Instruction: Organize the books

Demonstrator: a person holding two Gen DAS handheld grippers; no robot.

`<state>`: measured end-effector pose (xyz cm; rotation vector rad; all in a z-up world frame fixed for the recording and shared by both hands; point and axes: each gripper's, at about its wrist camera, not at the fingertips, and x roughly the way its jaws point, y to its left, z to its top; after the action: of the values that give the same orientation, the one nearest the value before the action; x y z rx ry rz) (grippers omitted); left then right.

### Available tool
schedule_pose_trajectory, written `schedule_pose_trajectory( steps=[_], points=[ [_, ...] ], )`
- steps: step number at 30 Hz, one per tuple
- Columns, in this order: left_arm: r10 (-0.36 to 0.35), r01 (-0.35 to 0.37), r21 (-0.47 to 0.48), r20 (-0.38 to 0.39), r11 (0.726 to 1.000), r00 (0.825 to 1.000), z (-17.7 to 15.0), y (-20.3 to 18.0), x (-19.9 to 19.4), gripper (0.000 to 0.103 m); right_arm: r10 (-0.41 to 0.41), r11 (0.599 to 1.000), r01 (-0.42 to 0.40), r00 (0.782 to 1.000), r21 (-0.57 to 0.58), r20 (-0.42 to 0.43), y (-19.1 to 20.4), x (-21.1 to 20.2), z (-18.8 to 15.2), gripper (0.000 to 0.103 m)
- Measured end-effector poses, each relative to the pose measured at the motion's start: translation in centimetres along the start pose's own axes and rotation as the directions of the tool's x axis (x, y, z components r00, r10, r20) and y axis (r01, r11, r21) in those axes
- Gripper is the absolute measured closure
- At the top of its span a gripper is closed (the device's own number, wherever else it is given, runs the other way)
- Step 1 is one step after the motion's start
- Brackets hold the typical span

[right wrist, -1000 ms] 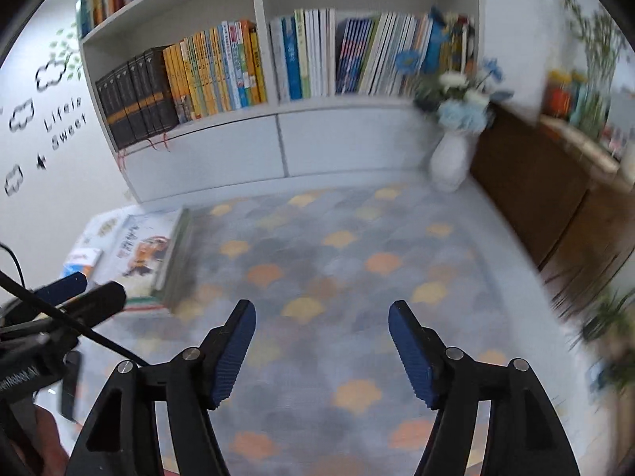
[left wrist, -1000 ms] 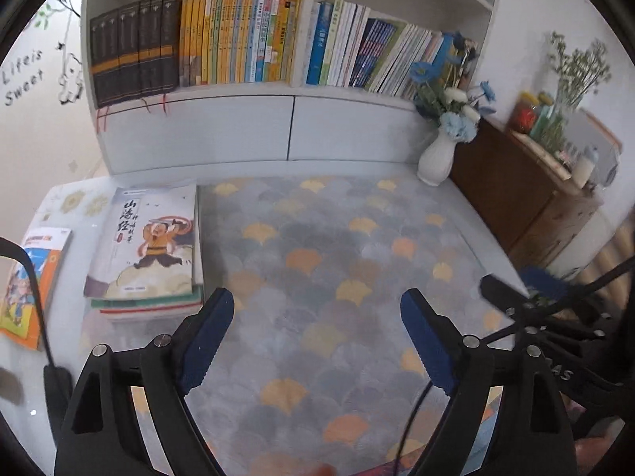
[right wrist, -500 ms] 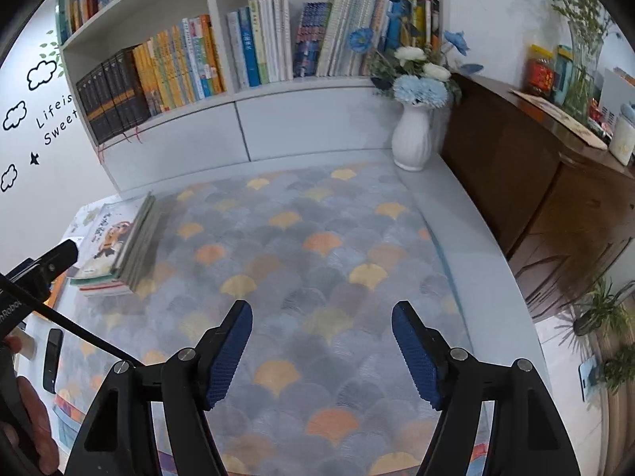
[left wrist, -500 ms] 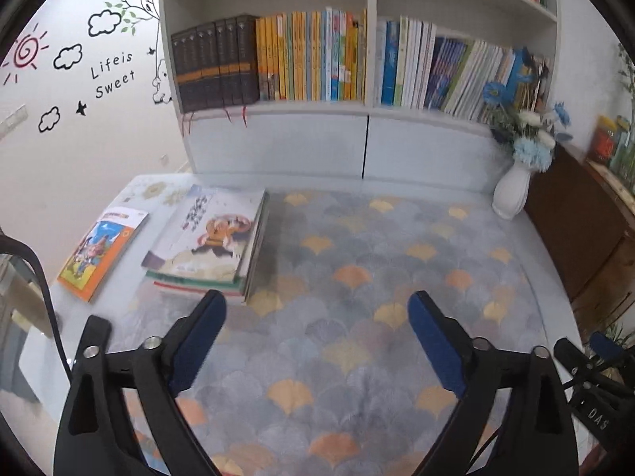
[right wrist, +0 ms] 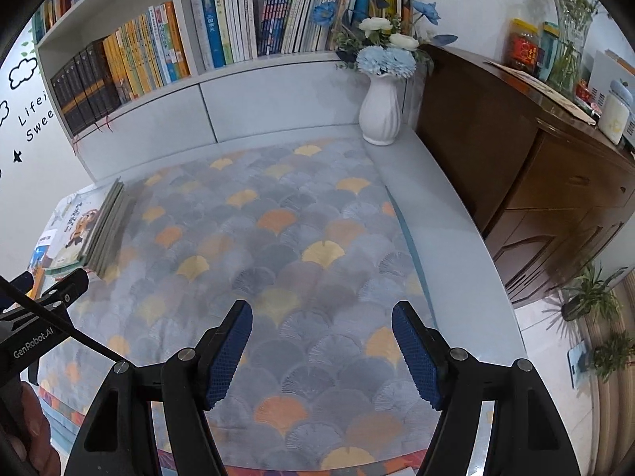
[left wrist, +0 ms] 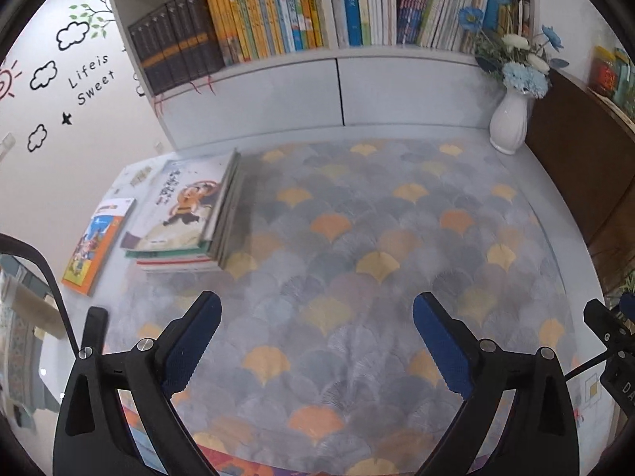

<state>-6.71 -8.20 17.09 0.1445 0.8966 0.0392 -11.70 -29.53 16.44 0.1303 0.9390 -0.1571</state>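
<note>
A stack of books with a cartoon cover on top lies at the left of the patterned mat. Left of the stack, a thin orange book lies flat by itself. My left gripper hangs open over the mat, right of and nearer than the stack, with nothing between its blue pads. My right gripper is also open and empty over the mat's near right part. The stack sits far to its left, and the left gripper's tip shows at the left edge of the right wrist view.
A white bookshelf filled with upright books runs along the back. A white vase of blue and white flowers stands at the back right corner. A dark wooden cabinet with jars on top borders the right side.
Both views have shifted across the table and dropped a little. The left jaws stand slightly wider than a second ago. The book stack now sits farther from the left fingers.
</note>
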Motion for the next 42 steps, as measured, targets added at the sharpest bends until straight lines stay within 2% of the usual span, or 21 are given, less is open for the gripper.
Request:
schedule_pose_trajectory(
  steps=[6, 11, 42],
  points=[
    [0.04, -0.039, 0.061, -0.02, 0.997, 0.999, -0.4, -1.0, 1.0, 0.006, 0.014, 1.0, -0.014, 1.0, 0.0, -0.028, -0.3, 0.9, -0.1, 0.032],
    [0.028, -0.026, 0.052, -0.041, 0.998, 0.999, -0.2, -0.9, 1.5, 0.006, 0.034, 0.999, -0.034, 0.998, -0.007, -0.056, 0.2, 1.6, 0.1, 0.032],
    [0.0, 0.004, 0.044, -0.093, 0.999, 0.996, -1.0, -0.4, 2.5, 0.006, 0.062, 0.994, -0.07, 0.994, -0.088, -0.087, 3.2, 2.5, -0.2, 0.032]
  ],
)
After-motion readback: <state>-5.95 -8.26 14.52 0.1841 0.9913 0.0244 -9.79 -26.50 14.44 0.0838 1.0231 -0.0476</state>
